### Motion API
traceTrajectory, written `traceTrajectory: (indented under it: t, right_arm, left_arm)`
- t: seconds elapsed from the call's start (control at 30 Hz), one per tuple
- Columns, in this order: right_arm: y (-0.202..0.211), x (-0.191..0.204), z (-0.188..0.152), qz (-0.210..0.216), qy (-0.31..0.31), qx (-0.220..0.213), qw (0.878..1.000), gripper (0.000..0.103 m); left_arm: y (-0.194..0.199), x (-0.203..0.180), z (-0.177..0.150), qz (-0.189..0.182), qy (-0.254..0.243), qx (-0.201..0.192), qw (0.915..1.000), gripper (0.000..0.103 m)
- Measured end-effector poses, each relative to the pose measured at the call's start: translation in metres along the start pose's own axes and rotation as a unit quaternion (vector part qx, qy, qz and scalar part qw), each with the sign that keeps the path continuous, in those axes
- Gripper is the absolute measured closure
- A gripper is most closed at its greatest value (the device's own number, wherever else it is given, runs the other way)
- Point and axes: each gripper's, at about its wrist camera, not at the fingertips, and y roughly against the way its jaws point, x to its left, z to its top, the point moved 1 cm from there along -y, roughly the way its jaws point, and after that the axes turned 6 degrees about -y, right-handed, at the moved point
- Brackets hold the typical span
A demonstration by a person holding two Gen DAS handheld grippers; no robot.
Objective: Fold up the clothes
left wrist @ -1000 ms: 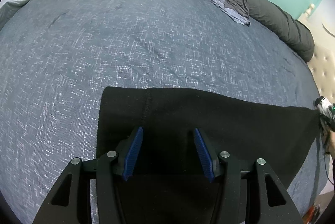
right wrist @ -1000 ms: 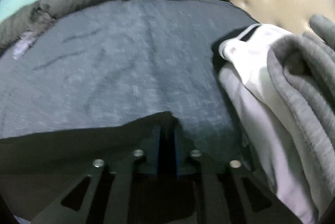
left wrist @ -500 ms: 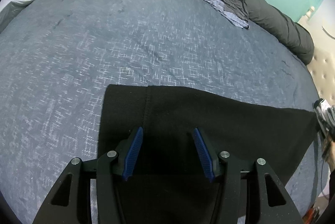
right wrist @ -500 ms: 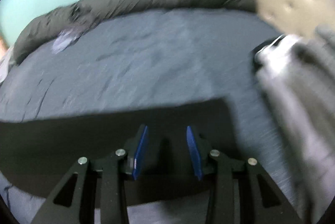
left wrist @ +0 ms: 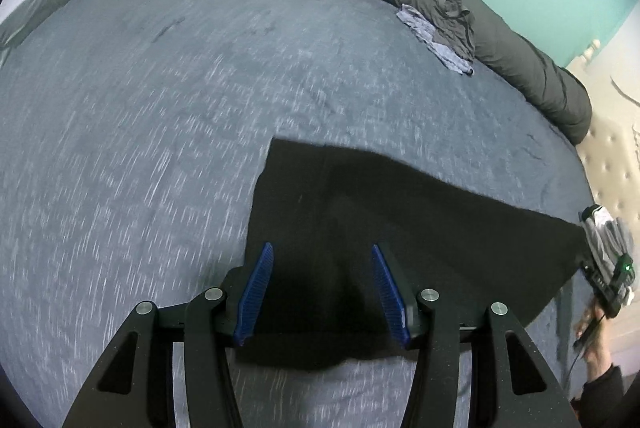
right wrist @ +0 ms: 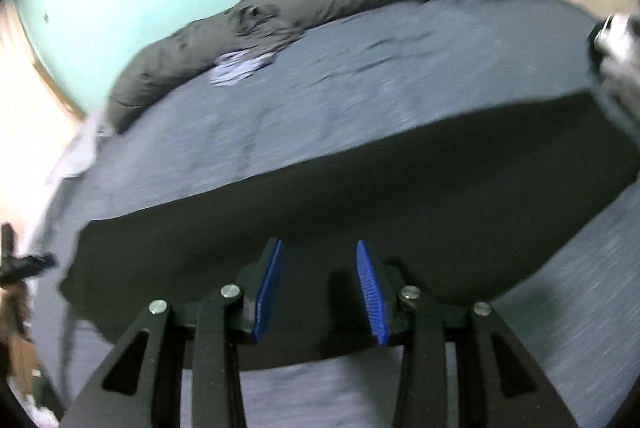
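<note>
Both tongs have let go of the black garment and drawn back from it

On the left, the left gripper (left wrist: 320, 288) stands open with nothing between its blue pads, much as a second ago, though it has pulled back a little from the left end of the black garment (left wrist: 400, 228), which lies flat as a long dark strip on the near part of the blue-grey bedspread (left wrist: 160, 108). To the right, the right gripper (right wrist: 318, 288), which a second ago was pinched on the cloth's right corner, has released it and swung away toward the middle; its jaws are apart and empty. The pile of white and grey clothes (right wrist: 616, 40) sits at the far right edge. This fold looks laid down; I'd guess another fold across its length comes next.
</note>
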Motion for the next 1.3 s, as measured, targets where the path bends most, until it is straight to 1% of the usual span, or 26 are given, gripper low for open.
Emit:
traceTrajectory:
  t: [0.1,0.23,0.3,0.47,0.53,0.63,0.7,0.8,0.9,0.97,1.07,1.2,1.3]
  right_arm:
    - [-0.007,0.027,-0.020,0.030,-0.010,0.021,0.999,0.064]
    - [-0.010,0.060,-0.043,0.051,0.007,0.046,0.998,0.064]
    - [-0.005,0.067,-0.050,0.053,0.015,0.053,0.997,0.064]
    - [0.005,0.077,-0.065,0.048,0.028,0.066,0.996,0.064]
    - [0.007,0.077,-0.071,0.044,0.030,0.074,0.996,0.064]
    - [0.008,0.077,-0.078,0.037,0.035,0.089,0.995,0.064]
    - [0.009,0.080,-0.083,0.036,0.040,0.096,0.994,0.064]
    - [0.006,0.087,-0.087,0.037,0.043,0.109,0.992,0.064]
    - [0.001,0.099,-0.092,0.046,0.044,0.120,0.991,0.064]
    - [-0.003,0.107,-0.096,0.052,0.046,0.128,0.989,0.064]
    - [-0.009,0.118,-0.102,0.059,0.044,0.141,0.987,0.064]
    - [-0.015,0.131,-0.109,0.064,0.050,0.154,0.985,0.064]
    - [-0.016,0.134,-0.112,0.066,0.052,0.159,0.984,0.064]
  left_arm:
    - [0.002,0.006,-0.019,0.000,0.005,0.016,0.9999,0.048]
    - [0.005,0.013,-0.041,0.008,0.002,0.034,0.9994,0.048]
    - [0.004,0.016,-0.051,0.012,0.000,0.040,0.9991,0.048]
    - [-0.005,0.020,-0.067,0.007,-0.003,0.048,0.9988,0.048]
    - [-0.009,0.022,-0.070,0.000,0.001,0.044,0.9990,0.048]
    - [-0.014,0.025,-0.072,-0.002,0.005,0.035,0.9994,0.042]
    - [-0.014,0.027,-0.073,-0.011,0.006,0.027,0.9996,0.042]
    - [-0.013,0.025,-0.073,-0.013,-0.010,0.022,0.9996,0.043]
    - [-0.010,0.024,-0.071,-0.020,-0.019,0.014,0.9995,0.055]
    - [-0.005,0.025,-0.068,-0.015,-0.020,0.005,0.9997,0.084]
    - [0.003,0.030,-0.064,-0.033,-0.013,-0.009,0.9993,0.092]
    - [0.014,0.032,-0.061,-0.034,-0.020,-0.019,0.9990,0.095]
    - [0.019,0.032,-0.062,-0.047,-0.016,-0.032,0.9982,0.095]
